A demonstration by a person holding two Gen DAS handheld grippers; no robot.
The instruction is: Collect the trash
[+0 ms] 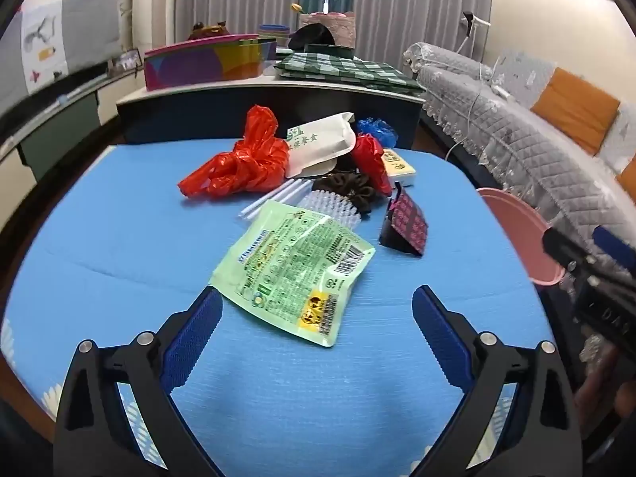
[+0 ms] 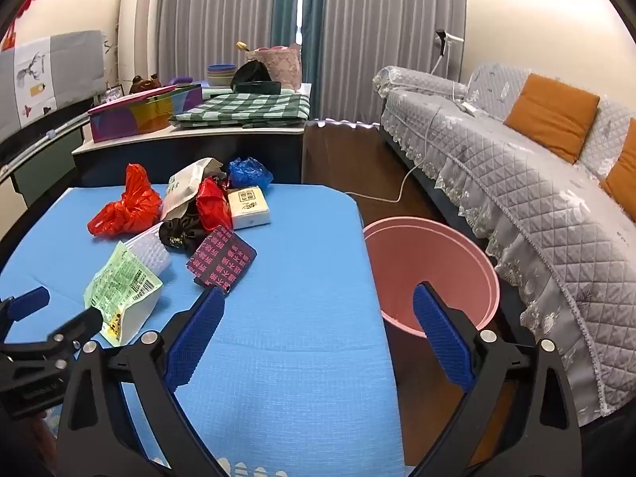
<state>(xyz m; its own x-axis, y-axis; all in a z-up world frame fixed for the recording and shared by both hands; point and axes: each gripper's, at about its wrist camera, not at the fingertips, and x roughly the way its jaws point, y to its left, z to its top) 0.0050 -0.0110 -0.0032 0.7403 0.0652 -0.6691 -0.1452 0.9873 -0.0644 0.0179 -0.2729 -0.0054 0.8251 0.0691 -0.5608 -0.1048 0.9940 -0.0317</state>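
Note:
A pile of trash lies on the blue table (image 1: 119,246): a green snack wrapper (image 1: 294,270), a red plastic bag (image 1: 242,159), a white paper meal box (image 1: 322,143), a dark pink-printed packet (image 1: 407,224), white straws (image 1: 278,198), a blue bag (image 1: 377,129). My left gripper (image 1: 317,310) is open and empty, its fingertips either side of the wrapper's near end. My right gripper (image 2: 318,310) is open and empty over the table's right edge. The left gripper (image 2: 55,310) also shows in the right wrist view beside the wrapper (image 2: 119,286). A pink bin (image 2: 433,270) stands on the floor right of the table.
A white brush (image 1: 334,206), a brown scrunchie (image 1: 349,190) and a white tissue pack (image 2: 248,206) lie in the pile. A low cabinet (image 2: 190,151) with a green checked cloth stands behind the table. A grey quilted sofa (image 2: 536,218) runs along the right.

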